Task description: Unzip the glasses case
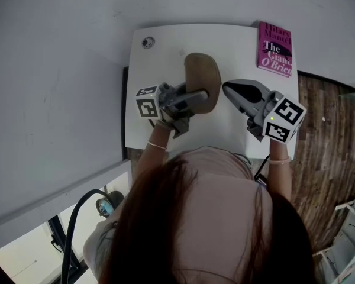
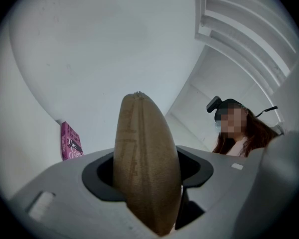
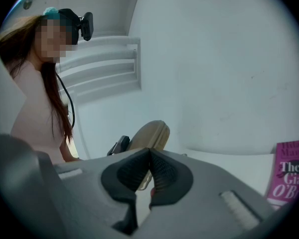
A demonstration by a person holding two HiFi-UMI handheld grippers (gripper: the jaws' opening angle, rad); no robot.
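A tan oval glasses case is held over the white table, clamped on its near end by my left gripper. In the left gripper view the case stands on edge between the jaws, its seam facing the camera. My right gripper is just right of the case, with a small gap between them. Its ribbed pads meet at the tips, and I see nothing clamped between them. The case shows just behind those tips. I cannot make out the zipper pull.
A pink book lies at the table's far right corner, also seen as the book and the book in the gripper views. A small round object sits near the far left corner. Wooden floor lies to the right.
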